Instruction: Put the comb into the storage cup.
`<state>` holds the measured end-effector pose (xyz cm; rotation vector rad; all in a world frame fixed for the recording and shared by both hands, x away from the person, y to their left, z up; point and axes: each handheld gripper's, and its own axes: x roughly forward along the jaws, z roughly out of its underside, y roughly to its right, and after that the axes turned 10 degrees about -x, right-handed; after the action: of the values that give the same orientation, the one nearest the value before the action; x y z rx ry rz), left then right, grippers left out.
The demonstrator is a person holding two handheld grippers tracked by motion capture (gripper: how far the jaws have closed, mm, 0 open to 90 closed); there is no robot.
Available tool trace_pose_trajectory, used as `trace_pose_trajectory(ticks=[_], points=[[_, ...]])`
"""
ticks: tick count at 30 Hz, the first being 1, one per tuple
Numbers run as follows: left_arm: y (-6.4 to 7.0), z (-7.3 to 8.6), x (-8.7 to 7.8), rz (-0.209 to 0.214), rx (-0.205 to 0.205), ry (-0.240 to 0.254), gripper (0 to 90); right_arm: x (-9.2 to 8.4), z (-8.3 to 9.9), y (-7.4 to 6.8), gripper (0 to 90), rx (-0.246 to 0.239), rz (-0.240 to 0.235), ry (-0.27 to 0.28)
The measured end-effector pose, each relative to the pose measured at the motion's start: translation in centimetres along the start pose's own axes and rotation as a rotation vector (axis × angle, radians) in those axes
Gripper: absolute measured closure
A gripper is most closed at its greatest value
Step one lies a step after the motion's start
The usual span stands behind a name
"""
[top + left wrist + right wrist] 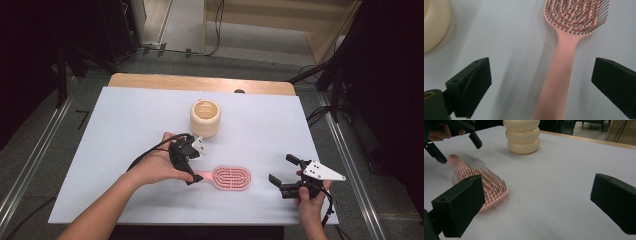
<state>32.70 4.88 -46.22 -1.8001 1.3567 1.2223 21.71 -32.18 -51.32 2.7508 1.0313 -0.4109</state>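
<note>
In the high view the left gripper (192, 178) sits over the pink hairbrush's (227, 178) handle, and the hand (159, 165) and black body cover most of that handle, so whether the jaws touch it is hard to make out from above. The left gripper view settles part of this: its two blocky black jaws stand wide apart with the smooth, matte pink handle running up between them, clear of both pads as far as can be seen. The brush head is cut off by the top edge there, showing dense thin bristles in curved rows. A pale rounded shape at the upper left corner is probably the cream holder (434, 22), mostly out of frame.

The hairbrush lies on the white surface (125, 120), nearer its front edge than its back, about midway across, oval head pointing right, bristles up. Behind it, toward the middle, stands the cream holder, a ribbed cup of stacked rounded rings with an open top.

Near the front right corner the right gripper (281, 175) is held with its jaws spread and nothing between them; the right hand (311, 202) is partly cut off by the bottom edge.
</note>
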Motion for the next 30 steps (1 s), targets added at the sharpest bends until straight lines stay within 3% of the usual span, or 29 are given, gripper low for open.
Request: trace_pose_trajectory(ticks=[3,8,17,23,25,30], points=[[0.3,-0.2,0.4,-0.018,0.012,-0.012,13.1,0.0,0.0,0.0,0.0,0.001,0.001,-0.002],[0.7,-0.5,0.9,0.006,0.014,-0.028,31.1,0.0,0.0,0.0,0.0,0.0,0.001,-0.003],[1.2,-0.7,1.7,0.033,0.026,-0.055,49.0,0.0,0.0,0.0,0.0,-0.001,0.0,-0.002],[1.5,-0.9,2.2,0.047,0.053,-0.081,58.9,0.0,0.0,0.0,0.0,0.0,0.001,-0.003],[1.5,-0.9,2.4,0.055,0.045,-0.079,61.1,0.0,0.0,0.0,0.0,0.0,0.0,-0.003],[1.6,-1.2,2.5,0.055,0.061,-0.09,62.3,0.0,0.0,0.0,0.0,0.0,0.0,-0.005]])
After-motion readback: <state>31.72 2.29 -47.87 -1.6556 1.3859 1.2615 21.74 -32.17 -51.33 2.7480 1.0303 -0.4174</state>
